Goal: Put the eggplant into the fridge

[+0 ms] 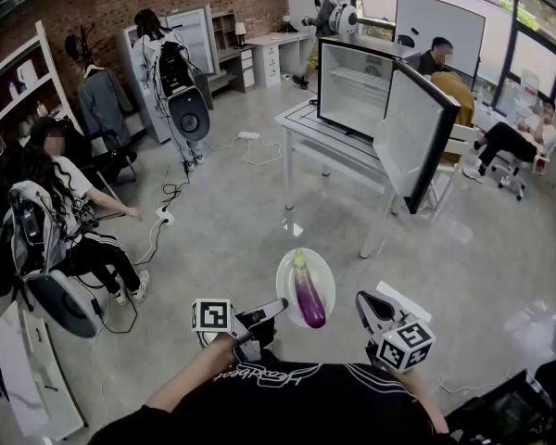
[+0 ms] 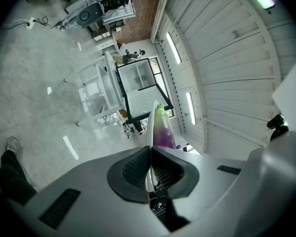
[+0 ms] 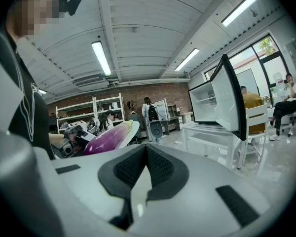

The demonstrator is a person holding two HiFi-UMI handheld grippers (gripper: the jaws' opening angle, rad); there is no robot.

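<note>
One eggplant [image 1: 308, 290] lies on a white plate [image 1: 286, 284].

Plate [image 2: 150, 122]: near rim is being hidden between the left gripper's [image 2: 150, 152] closed jaws.
Eggplant [image 3: 106, 138]: near end is being covered by the right gripper's [image 3: 147, 149] body.
Fridge [image 3: 201, 102]: right side is being screened by its open door [image 3: 231, 100].
</note>
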